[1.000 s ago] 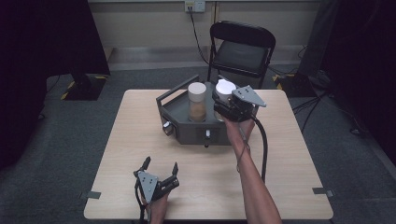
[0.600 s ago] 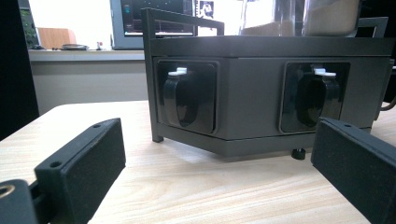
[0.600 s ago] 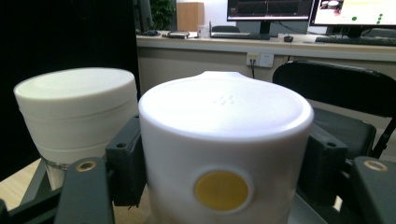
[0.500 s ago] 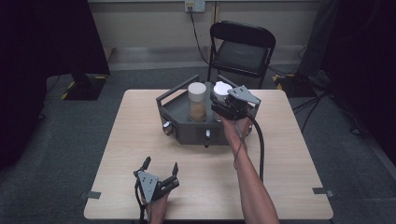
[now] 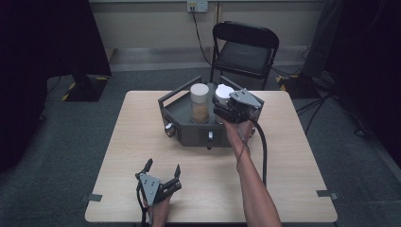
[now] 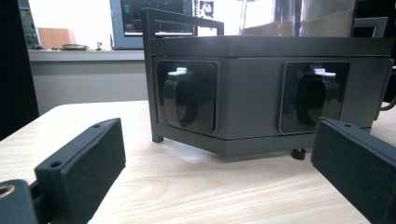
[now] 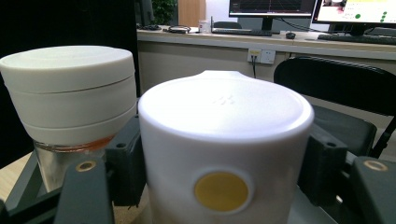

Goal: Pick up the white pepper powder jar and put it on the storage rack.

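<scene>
While the left claw [image 5: 162, 170] rests near the bench's [image 5: 142, 137] front edge with its jaws spread wide and nothing between them, it poses little risk; the left gripper view shows it facing the dark tray [image 6: 261, 88] from well apart, with bare wood between. That stretch of bench, from the left edge across to the tray, is the open room for moving.

Further right, the tray [image 5: 189, 123] sits at the middle of the bench toward the far edge, and holds a tall jar [image 5: 199, 101] with a pale lid and a white cup [image 5: 221, 90] just beside it. The right claw [image 5: 226, 109] is up at the cup; in the right gripper view its jaws stand against either side of the cup [image 7: 224, 154], so I judge it gripped, though only near the top.

Trouble would likely come from that closeness. The jar [image 7: 70, 93] stands just left of the cup, so a sideways pull or a tilted lift could knock it over and spill its brownish fill. A high, smooth-walled grip might also slip. Lifting straight up first looks safest, since the tray's raised handles and walls hem the cup in. Right of the tray the bench is bare out to its edge, apart from the forearm and trailing cable.
</scene>
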### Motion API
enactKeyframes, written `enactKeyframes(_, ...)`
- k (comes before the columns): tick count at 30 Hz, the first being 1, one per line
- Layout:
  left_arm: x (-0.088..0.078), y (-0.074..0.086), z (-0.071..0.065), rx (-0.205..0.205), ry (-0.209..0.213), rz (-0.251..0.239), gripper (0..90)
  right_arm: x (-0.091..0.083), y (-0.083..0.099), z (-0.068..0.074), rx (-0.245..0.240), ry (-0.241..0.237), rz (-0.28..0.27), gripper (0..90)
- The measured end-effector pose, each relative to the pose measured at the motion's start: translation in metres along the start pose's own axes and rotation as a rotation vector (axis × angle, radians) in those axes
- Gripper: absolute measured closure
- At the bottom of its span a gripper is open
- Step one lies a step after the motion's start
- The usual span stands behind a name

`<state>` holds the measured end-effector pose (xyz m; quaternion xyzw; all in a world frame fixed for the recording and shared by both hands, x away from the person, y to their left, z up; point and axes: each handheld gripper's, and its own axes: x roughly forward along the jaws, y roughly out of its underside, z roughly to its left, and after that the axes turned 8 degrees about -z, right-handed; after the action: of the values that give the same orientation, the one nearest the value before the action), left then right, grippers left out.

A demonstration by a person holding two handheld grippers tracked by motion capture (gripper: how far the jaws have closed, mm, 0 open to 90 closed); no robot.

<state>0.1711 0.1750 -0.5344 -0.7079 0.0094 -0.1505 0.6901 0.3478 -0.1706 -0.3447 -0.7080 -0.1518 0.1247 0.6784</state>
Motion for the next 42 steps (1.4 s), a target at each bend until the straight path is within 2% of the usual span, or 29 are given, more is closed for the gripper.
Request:
enactKeyframes(3, 0.0, 0.0, 0.0, 0.0, 0.0, 0.0, 2.4, 0.0, 0.0, 0.002, -0.009, 0.002, -0.001, 30.0)
enactKeyframes(16, 0.0, 0.0, 0.0, 0.0, 0.0, 0.0, 2.5, -0.003, 0.003, -0.004, 0.009, -0.005, -0.007, 29.1)
enactKeyframes(23, 0.0, 0.0, 0.0, 0.0, 0.0, 0.0, 2.5, -0.004, 0.006, -0.001, -0.006, 0.005, -0.036, 14.9)
enactKeyframes(25, 0.0, 0.0, 0.0, 0.0, 0.0, 0.0, 2.5, -0.004, 0.006, 0.003, -0.012, 0.021, -0.034, 9.8)
enactKeyframes(28, 0.0, 0.0, 0.0, 0.0, 0.0, 0.0, 2.5, -0.005, 0.01, 0.005, 0.004, 0.041, -0.055, 2.6)
enactKeyframes(32, 0.0, 0.0, 0.0, 0.0, 0.0, -0.001, 2.5, -0.008, 0.015, 0.005, 0.035, 0.055, -0.09, 0.2)
enactKeyframes(42, 0.0, 0.0, 0.0, 0.0, 0.0, 0.0, 2.5, -0.012, 0.016, 0.01, 0.023, 0.069, -0.103, 0.2)
